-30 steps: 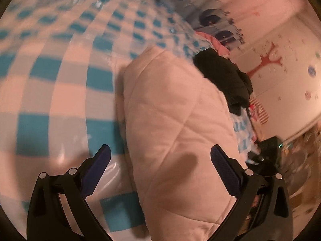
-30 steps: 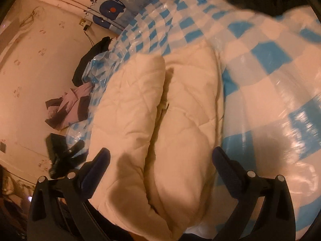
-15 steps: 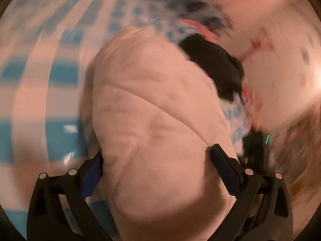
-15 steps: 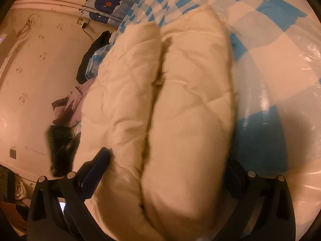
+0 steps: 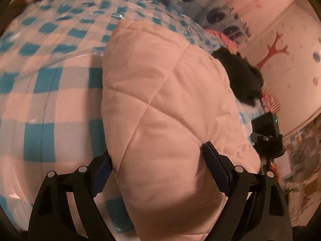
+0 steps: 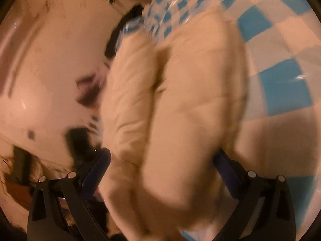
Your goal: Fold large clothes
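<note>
A cream quilted padded jacket (image 5: pixel 160 104), folded into a thick bundle, lies on a blue and white checked bed cover (image 5: pixel 46 92). My left gripper (image 5: pixel 158 172) is open, with its jaws wide on either side of one end of the bundle; the jacket bulges between the fingers. My right gripper (image 6: pixel 162 170) is open too and straddles the other end of the jacket (image 6: pixel 176 104), which shows a deep fold line down its middle. The right wrist view is blurred. The right gripper's body also shows in the left wrist view (image 5: pixel 266 136) beyond the bundle.
A black garment (image 5: pixel 240 76) and pink and striped clothes (image 5: pixel 270 100) lie at the bed's far edge by a wall with a red tree sticker (image 5: pixel 274 50). A whale-print pillow (image 5: pixel 200 2) lies at the head. Dark clothes (image 6: pixel 120 34) hang off the bed's edge.
Both grippers have moved in onto the folded jacket, from hovering short of it to straddling its two ends. The right wrist view has swung toward the wall.
</note>
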### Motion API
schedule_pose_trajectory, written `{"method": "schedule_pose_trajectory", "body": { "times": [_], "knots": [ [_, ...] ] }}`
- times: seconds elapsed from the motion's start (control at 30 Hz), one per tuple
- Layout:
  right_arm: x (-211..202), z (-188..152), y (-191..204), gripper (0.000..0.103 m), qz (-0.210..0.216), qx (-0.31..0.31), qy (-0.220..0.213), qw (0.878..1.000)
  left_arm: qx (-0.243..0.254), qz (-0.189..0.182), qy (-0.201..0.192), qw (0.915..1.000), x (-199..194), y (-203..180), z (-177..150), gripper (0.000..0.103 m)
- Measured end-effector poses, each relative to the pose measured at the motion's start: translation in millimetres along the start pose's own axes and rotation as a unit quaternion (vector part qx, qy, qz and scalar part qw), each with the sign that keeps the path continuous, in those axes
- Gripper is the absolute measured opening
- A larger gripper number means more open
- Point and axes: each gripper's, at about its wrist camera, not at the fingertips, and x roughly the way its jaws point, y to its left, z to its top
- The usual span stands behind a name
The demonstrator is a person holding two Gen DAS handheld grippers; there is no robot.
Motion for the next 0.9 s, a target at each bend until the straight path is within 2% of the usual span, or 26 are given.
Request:
{"method": "schedule_pose_trajectory", "body": {
  "times": [0.07,0.13,0.27,0.37,0.47,0.57,0.7,0.77,0.8,0.87,0.9],
  "knots": [
    [-10.5,-2.7,-8.0,0.098,-0.012,0.015,-0.004,1.000,0.011,-0.013,-0.001,0.9998,-3.9,0.0,3.4,0.083],
    [-14.1,-6.6,-15.9,0.098,0.010,0.036,0.005,0.999,0.017,-0.019,-0.005,0.9997,-3.6,1.0,6.4,0.083],
    [4.2,-7.6,-20.7,0.098,0.044,0.056,0.036,0.997,-0.014,-0.036,-0.013,0.9992,-1.5,19.9,13.9,0.085],
    [12.1,1.4,-21.6,0.098,0.030,0.054,0.057,0.997,-0.018,-0.045,-0.009,0.9988,3.5,26.5,14.0,0.088],
    [18.8,9.5,-21.1,0.098,0.021,0.057,0.057,0.996,-0.015,-0.049,0.007,0.9987,12.5,24.8,14.1,0.093],
    [28.7,10.2,-23.6,0.098,-0.007,0.059,0.089,0.994,-0.010,-0.047,0.020,0.9987,16.9,24.5,16.8,0.094],
    [34.3,14.2,-27.5,0.098,0.005,0.081,0.109,0.991,-0.036,-0.067,0.026,0.9968,26.1,33.2,16.0,0.094],
    [38.6,15.7,-23.2,0.098,0.025,0.074,0.102,0.992,-0.023,-0.050,0.018,0.9983,27.0,24.0,14.4,0.094],
    [40.4,14.4,-18.1,0.098,0.028,0.059,0.097,0.993,-0.008,-0.037,0.010,0.9992,24.2,17.4,12.6,0.090],
    [37.0,12.1,-4.3,0.098,0.030,0.018,0.073,0.997,0.061,0.014,-0.029,0.9976,8.9,-10.1,8.7,0.073],
    [33.6,12.4,5.3,0.098,0.043,-0.005,0.061,0.997,0.086,0.024,-0.044,0.9951,2.0,-21.0,8.2,0.069]
  ]
}}
